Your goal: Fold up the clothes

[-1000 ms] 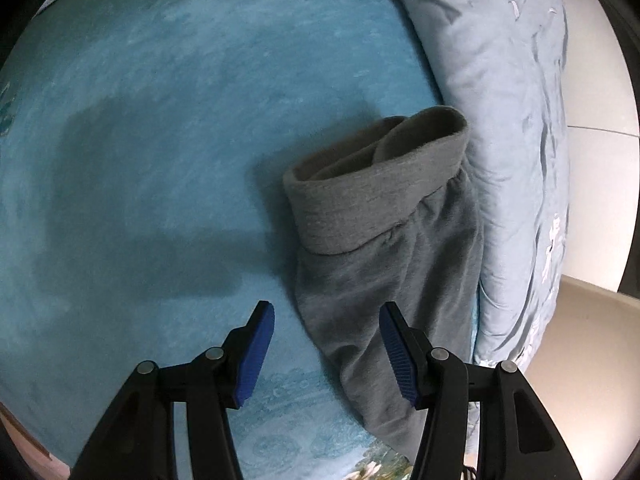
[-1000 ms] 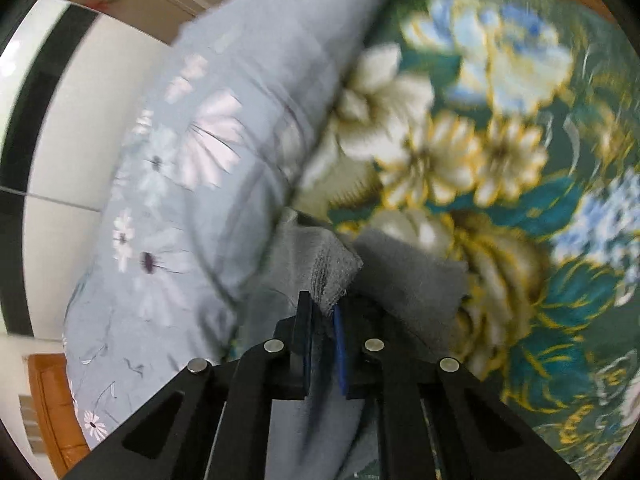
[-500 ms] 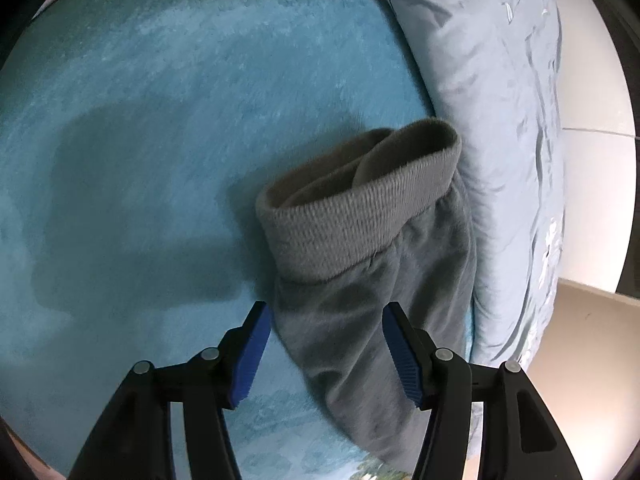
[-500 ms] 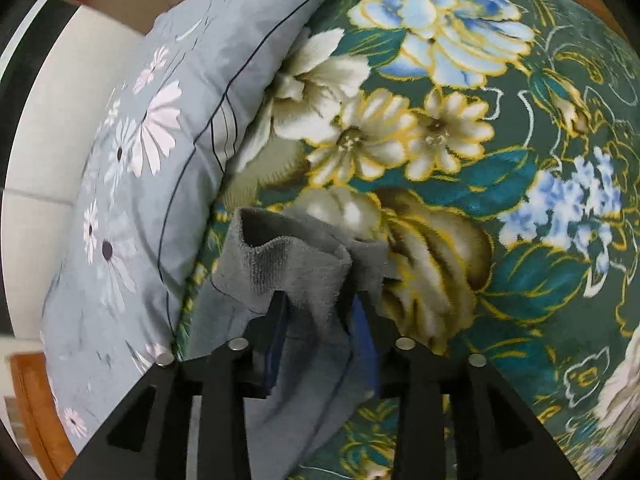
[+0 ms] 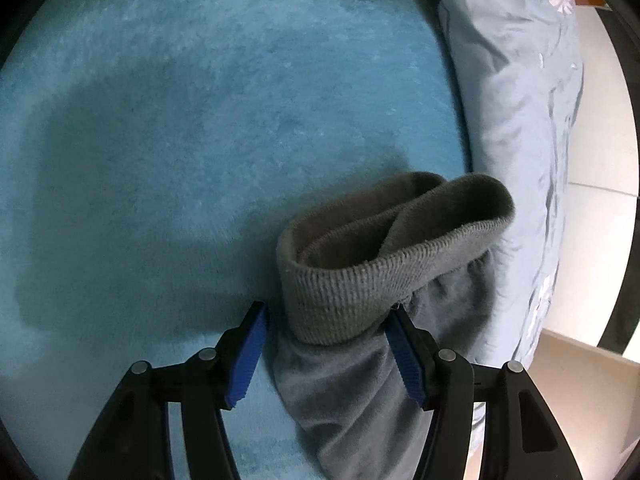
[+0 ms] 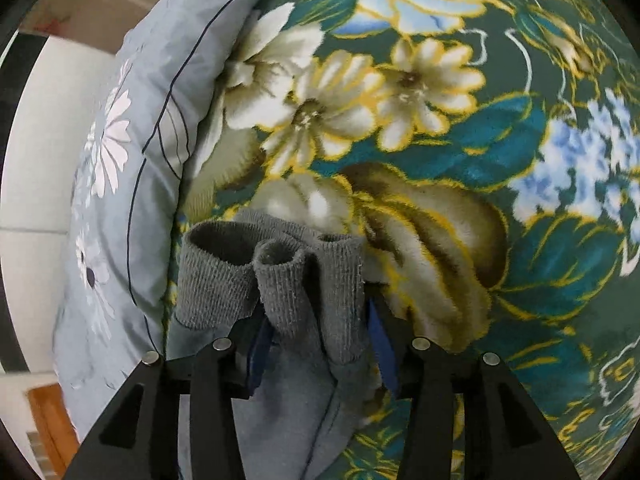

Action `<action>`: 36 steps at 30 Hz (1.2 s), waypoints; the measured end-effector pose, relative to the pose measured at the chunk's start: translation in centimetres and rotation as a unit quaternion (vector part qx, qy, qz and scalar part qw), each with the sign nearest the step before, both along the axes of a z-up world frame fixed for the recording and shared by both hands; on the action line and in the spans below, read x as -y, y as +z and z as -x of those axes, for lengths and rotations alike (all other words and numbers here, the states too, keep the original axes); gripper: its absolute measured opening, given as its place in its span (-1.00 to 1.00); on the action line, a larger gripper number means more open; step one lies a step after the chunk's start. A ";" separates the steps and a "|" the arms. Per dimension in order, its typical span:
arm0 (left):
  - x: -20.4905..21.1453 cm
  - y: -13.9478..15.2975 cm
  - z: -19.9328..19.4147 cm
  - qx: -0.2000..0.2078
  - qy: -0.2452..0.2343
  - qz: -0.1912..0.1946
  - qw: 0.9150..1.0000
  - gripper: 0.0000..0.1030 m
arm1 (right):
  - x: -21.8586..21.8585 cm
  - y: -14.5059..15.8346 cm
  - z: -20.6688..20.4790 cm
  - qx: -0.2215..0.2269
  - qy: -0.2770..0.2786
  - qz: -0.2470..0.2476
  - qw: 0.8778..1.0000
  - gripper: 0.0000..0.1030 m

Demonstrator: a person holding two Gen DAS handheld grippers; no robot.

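1. Left wrist view: grey fleece garment with a ribbed cuff (image 5: pixel 384 288) lying on the teal plush blanket (image 5: pixel 200 140), just beside the pale blue flower-print pillow (image 5: pixel 520 120). Cuff directly ahead of the left gripper (image 5: pixel 324 354), between its blue pads; jaws spread and widening slightly, not pressing the cloth. Long axis running from the jaws away toward the pillow.

2. Right wrist view: bunched ribbed cuffs (image 6: pixel 276 280) of the same garment standing up between the blue pads of the right gripper (image 6: pixel 316 352), over the green floral blanket (image 6: pixel 440 160). Jaws opening, grip apparently let go, cloth still between them. Both hands equally near, one at each end.
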State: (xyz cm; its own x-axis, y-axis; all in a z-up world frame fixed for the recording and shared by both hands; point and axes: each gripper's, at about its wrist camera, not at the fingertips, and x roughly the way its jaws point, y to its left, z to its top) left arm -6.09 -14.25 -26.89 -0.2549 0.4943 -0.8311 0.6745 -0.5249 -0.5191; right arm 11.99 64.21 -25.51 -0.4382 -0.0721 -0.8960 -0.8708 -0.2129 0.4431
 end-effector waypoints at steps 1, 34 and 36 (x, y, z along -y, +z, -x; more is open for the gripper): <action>0.0 0.0 0.0 -0.001 0.003 0.001 1.000 0.25 | 0.0 0.0 -0.1 -0.003 -0.001 0.000 1.000 -0.08; 10.1 4.0 0.1 0.028 -0.052 0.109 0.992 -0.59 | 2.9 1.6 -5.8 0.004 0.014 0.054 0.998 -0.69; 10.1 3.9 0.6 0.031 -0.055 0.108 0.992 -0.56 | 2.8 1.8 -4.9 0.012 0.035 0.050 0.998 -0.68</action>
State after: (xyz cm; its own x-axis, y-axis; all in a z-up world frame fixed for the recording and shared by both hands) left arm -6.66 -24.35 -22.95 -0.1536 0.3248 -0.9332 0.6345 -0.6915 -0.3451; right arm 16.91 61.45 -23.72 -0.4073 -0.1914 -0.8930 -0.8659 -0.2301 0.4442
